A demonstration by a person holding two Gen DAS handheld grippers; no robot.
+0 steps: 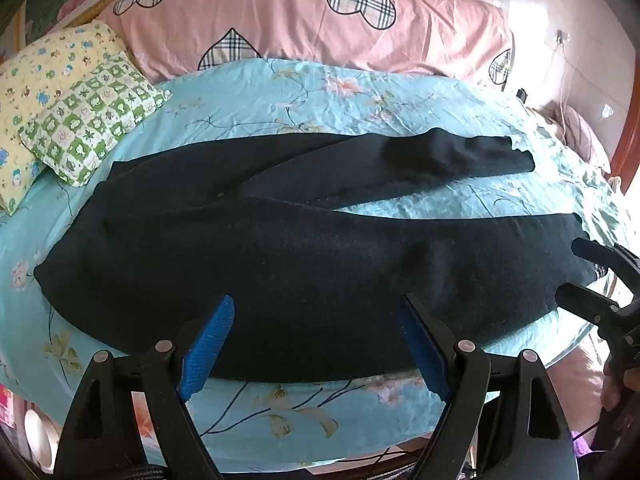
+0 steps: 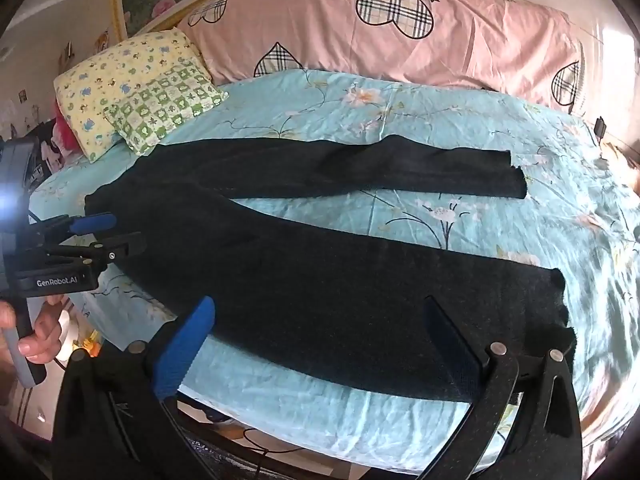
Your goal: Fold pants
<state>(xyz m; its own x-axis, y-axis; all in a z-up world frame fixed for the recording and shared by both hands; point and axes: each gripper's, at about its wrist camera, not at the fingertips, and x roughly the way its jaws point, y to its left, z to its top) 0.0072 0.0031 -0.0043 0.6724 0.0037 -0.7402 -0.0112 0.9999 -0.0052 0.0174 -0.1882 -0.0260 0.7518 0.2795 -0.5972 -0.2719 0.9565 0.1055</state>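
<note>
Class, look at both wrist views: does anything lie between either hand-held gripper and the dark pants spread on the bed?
Nothing visible does. The dark knit pants lie flat on the blue floral sheet, directly ahead of the open left hand-held gripper and right hand-held gripper.

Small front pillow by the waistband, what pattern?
Green-and-white checks with leaf and flower motifs on the small front pillow; it shows best in the left wrist view.
</note>
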